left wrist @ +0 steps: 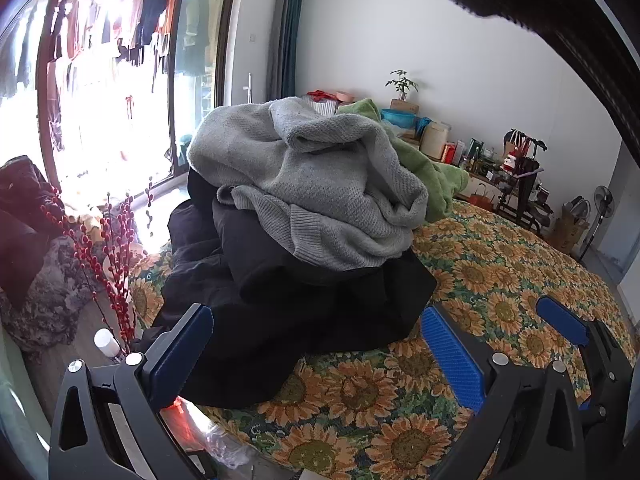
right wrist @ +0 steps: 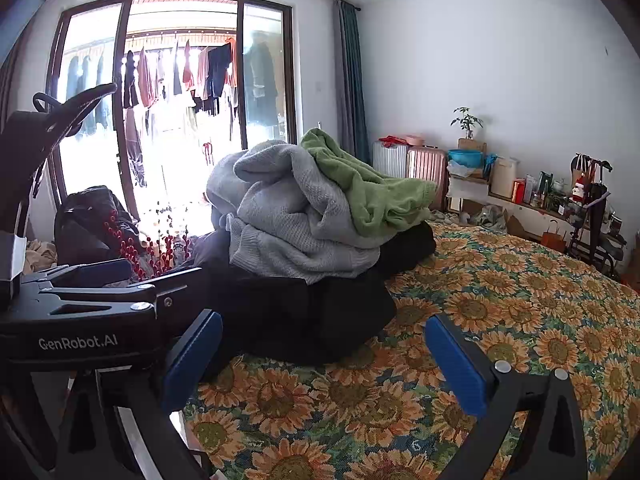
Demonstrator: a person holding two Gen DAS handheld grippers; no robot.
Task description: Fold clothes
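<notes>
A heap of clothes lies on the bed's sunflower cover: a grey knit sweater on top, a green garment behind it, and a black garment underneath. My left gripper is open, its blue pads spread on either side of the black garment's near edge and pressing on nothing. To its right, one blue finger of my right gripper shows. In the right wrist view my right gripper is open over the cover, just short of the black garment, below the sweater and green garment.
Red berry branches and a white bottle stand off the bed's left edge. Glass doors with hanging laundry are behind. Suitcases, a cluttered shelf and a fan line the far wall.
</notes>
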